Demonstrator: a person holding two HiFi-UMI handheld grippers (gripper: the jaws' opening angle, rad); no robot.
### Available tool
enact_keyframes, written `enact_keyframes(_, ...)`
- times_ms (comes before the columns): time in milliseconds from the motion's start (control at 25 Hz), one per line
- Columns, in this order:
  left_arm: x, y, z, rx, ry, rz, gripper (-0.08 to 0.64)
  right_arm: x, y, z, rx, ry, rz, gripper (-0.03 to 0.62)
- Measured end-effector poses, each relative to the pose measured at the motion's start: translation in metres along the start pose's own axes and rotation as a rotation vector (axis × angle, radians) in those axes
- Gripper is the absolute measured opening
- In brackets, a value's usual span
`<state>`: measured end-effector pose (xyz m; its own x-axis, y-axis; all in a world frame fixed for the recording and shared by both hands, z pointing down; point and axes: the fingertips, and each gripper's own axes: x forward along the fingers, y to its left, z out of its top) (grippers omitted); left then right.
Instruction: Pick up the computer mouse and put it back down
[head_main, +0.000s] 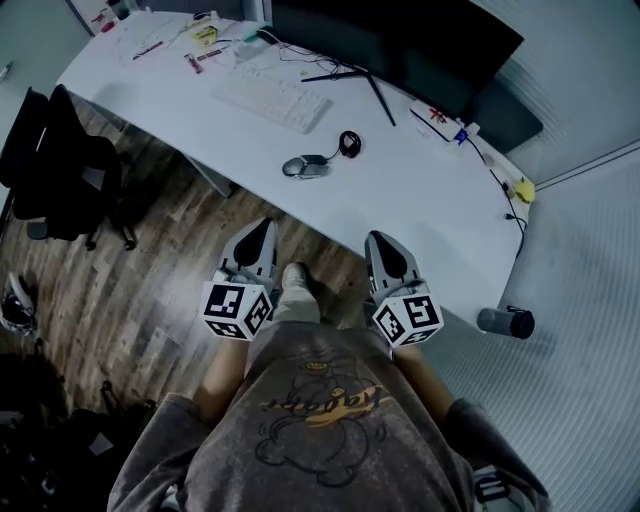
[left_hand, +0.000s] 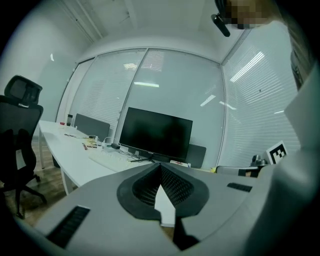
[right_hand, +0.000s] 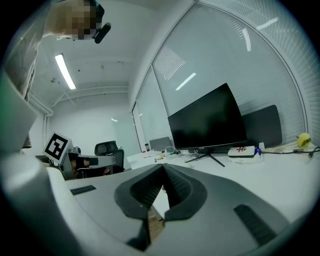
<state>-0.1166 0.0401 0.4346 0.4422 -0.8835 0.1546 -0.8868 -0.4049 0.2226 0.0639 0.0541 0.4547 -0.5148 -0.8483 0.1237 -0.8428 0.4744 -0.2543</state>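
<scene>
A grey computer mouse (head_main: 306, 167) lies on the white desk (head_main: 400, 190), its cable coiled just to its right. Both grippers hover over the wooden floor in front of the desk, short of its near edge. My left gripper (head_main: 264, 226) points toward the desk with its jaws shut and nothing between them. My right gripper (head_main: 375, 239) is beside it, also shut and empty. In the left gripper view the jaws (left_hand: 160, 167) meet at the tips; the right gripper view shows the same (right_hand: 163, 169). The mouse is hidden in both gripper views.
On the desk stand a white keyboard (head_main: 271, 98), a black monitor (head_main: 400, 40) and small clutter at the far end. A black office chair (head_main: 60, 165) is at the left. A dark cylinder (head_main: 506, 322) stands on the floor at the right.
</scene>
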Motion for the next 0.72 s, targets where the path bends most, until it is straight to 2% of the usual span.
enact_keyframes(160, 0.028, 0.033, 0.018, 0.009, 0.007, -0.012, 0.015, 0.035, -0.009, 0.015, 0.007, -0.002, -0.027, -0.003)
enact_keyframes(360, 0.065, 0.062, 0.036, 0.03, 0.011, -0.071, 0.015, 0.076, -0.022, 0.029, 0.017, -0.031, -0.09, -0.003)
enact_keyframes(560, 0.1, 0.073, 0.048, 0.055, 0.03, -0.128, 0.015, 0.104, -0.026, 0.041, 0.028, -0.056, -0.134, -0.002)
enact_keyframes(720, 0.117, 0.072, 0.053, 0.042, 0.041, -0.182, 0.015, 0.115, -0.034, 0.045, 0.032, -0.055, -0.161, -0.002)
